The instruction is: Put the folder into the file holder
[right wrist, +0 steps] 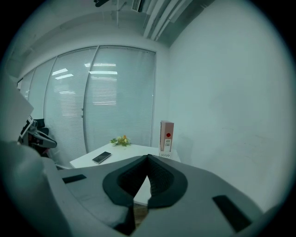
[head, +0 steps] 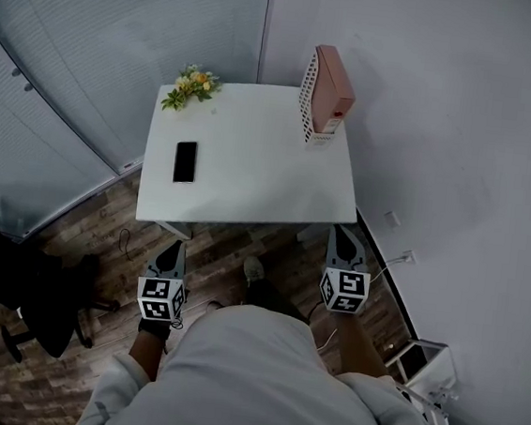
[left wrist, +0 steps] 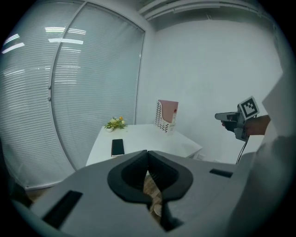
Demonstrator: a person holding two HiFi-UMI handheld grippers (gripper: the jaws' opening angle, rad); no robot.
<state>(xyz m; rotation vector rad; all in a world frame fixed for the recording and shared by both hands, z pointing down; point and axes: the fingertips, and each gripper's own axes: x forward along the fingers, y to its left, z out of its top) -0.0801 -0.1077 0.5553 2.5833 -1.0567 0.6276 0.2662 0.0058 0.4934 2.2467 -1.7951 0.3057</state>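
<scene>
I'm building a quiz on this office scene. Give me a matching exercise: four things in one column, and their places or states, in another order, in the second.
1. phone
2. flowers
3. folder
4. right claw

A. standing in the file holder
B. shut, nothing in it
C. lying flat on the table, left side in the head view
D. at the table's far left corner

Pairs: 1-C, 2-D, 3-A, 4-B.

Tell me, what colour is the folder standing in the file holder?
The folder is salmon pink, standing in a white file holder; clearest in the head view.
</scene>
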